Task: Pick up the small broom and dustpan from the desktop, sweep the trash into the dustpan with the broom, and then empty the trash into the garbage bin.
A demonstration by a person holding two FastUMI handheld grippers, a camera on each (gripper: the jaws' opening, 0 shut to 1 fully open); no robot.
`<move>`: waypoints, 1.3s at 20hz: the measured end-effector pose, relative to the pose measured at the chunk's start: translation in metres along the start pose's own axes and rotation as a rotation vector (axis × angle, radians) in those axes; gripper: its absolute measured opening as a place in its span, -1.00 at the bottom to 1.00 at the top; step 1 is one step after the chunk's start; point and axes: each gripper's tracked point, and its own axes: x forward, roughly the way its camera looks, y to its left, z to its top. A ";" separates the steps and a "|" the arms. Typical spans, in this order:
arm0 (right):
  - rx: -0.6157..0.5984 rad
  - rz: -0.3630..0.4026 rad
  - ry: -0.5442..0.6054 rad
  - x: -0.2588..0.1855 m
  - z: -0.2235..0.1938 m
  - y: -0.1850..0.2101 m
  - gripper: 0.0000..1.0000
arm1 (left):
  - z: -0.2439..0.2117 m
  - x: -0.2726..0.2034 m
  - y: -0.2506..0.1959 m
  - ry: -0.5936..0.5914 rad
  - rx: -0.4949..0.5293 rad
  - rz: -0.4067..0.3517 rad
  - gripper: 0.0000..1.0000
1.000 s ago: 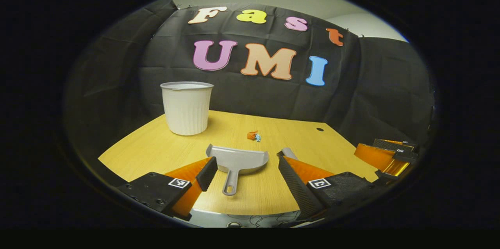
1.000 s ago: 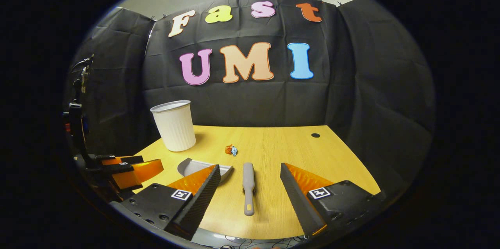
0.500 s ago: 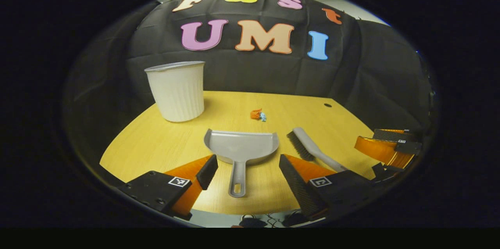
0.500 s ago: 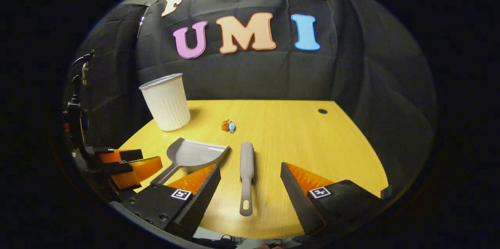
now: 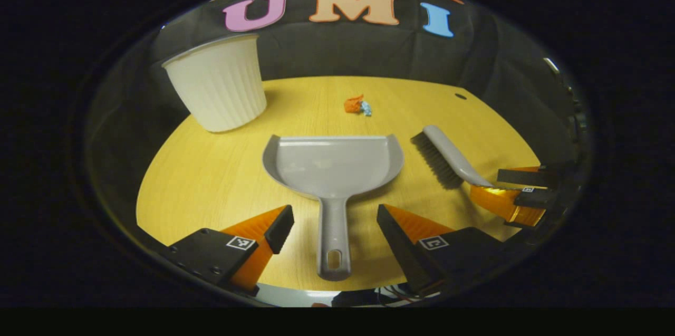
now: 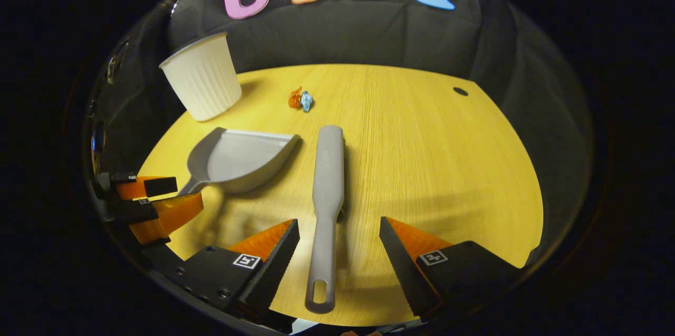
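A grey dustpan (image 5: 334,165) lies flat on the wooden desk (image 5: 211,178), its handle pointing at me between the open fingers of my left gripper (image 5: 334,214); no finger touches it. A grey broom (image 6: 327,188) lies beside it, its handle running between the open fingers of my right gripper (image 6: 339,228), untouched. Small orange and blue trash (image 5: 357,105) sits farther back on the desk. A white ribbed bin (image 5: 216,83) stands at the back left. The left gripper view has the broom (image 5: 448,154) and the right gripper (image 5: 519,191) at right. The right gripper view has the dustpan (image 6: 240,159), trash (image 6: 299,99), bin (image 6: 202,83) and left gripper (image 6: 153,201).
Black cloth walls close the desk in at the back and on both sides. A small dark hole (image 6: 460,91) marks the desk's far right corner. The desk's front edge lies just under both grippers.
Both grippers have come down and forward toward the desk. The dustpan and broom now loom larger, and their handles lie between the open fingers. Nothing on the desk has moved.
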 end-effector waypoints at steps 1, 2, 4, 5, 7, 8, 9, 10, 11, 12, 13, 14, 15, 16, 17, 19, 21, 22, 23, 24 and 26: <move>0.005 0.003 0.023 0.007 -0.002 0.000 0.85 | -0.002 0.005 -0.001 0.021 -0.003 -0.011 0.92; 0.008 0.006 0.041 0.012 -0.003 0.001 0.84 | -0.004 0.011 -0.001 0.035 -0.004 -0.017 0.93; 0.010 0.009 0.071 0.020 -0.005 0.001 0.84 | -0.009 0.019 -0.002 0.071 0.002 -0.027 0.91; 0.011 0.010 0.095 0.023 -0.009 0.000 0.84 | -0.010 0.024 -0.004 0.093 0.008 -0.035 0.92; 0.011 0.013 0.128 0.030 -0.014 0.000 0.85 | -0.015 0.033 -0.002 0.136 0.025 -0.037 0.92; 0.011 0.013 0.138 0.032 -0.014 0.000 0.84 | -0.018 0.038 -0.002 0.158 0.038 -0.037 0.90; 0.013 0.012 0.148 0.035 -0.016 0.001 0.82 | -0.020 0.042 0.000 0.172 0.050 -0.031 0.90; 0.013 0.010 0.139 0.037 -0.013 0.000 0.74 | -0.023 0.045 0.002 0.192 0.060 -0.028 0.89; 0.017 0.010 0.144 0.038 -0.011 0.000 0.70 | -0.025 0.047 0.003 0.210 0.064 -0.024 0.87; 0.024 0.008 0.148 0.038 -0.009 -0.001 0.60 | -0.027 0.047 0.006 0.227 0.072 -0.014 0.78; 0.035 0.011 0.150 0.040 -0.009 -0.001 0.55 | -0.020 0.048 0.004 0.220 0.084 -0.015 0.72; 0.043 0.006 0.155 0.044 -0.008 -0.001 0.31 | -0.020 0.049 0.006 0.223 0.088 -0.009 0.54; 0.042 0.002 0.153 0.042 -0.008 -0.001 0.11 | -0.019 0.051 0.011 0.222 0.089 0.016 0.42; 0.040 0.000 0.152 0.043 -0.008 -0.001 -0.34 | -0.019 0.049 0.012 0.229 0.086 0.025 -0.22; 0.040 0.011 0.154 0.041 -0.009 0.003 -0.27 | -0.018 0.049 0.013 0.230 0.081 0.024 -0.29; 0.038 0.015 0.157 0.042 -0.007 0.004 -0.48 | -0.020 0.051 0.014 0.230 0.084 0.012 -0.34; 0.041 0.053 0.184 0.038 -0.009 0.009 -0.51 | -0.019 0.053 0.016 0.225 0.125 -0.005 -0.43; 0.032 0.066 0.184 0.038 -0.009 0.011 -0.51 | -0.018 0.052 0.016 0.219 0.140 -0.016 -0.43; 0.017 0.067 0.181 0.039 -0.011 0.010 -0.53 | -0.019 0.052 0.017 0.215 0.151 -0.026 -0.44; 0.007 0.066 0.175 0.042 -0.011 0.009 -0.53 | -0.018 0.051 0.017 0.204 0.161 -0.038 -0.45; 0.006 0.068 0.172 0.042 -0.008 0.009 -0.55 | -0.020 0.050 0.018 0.195 0.167 -0.053 -0.47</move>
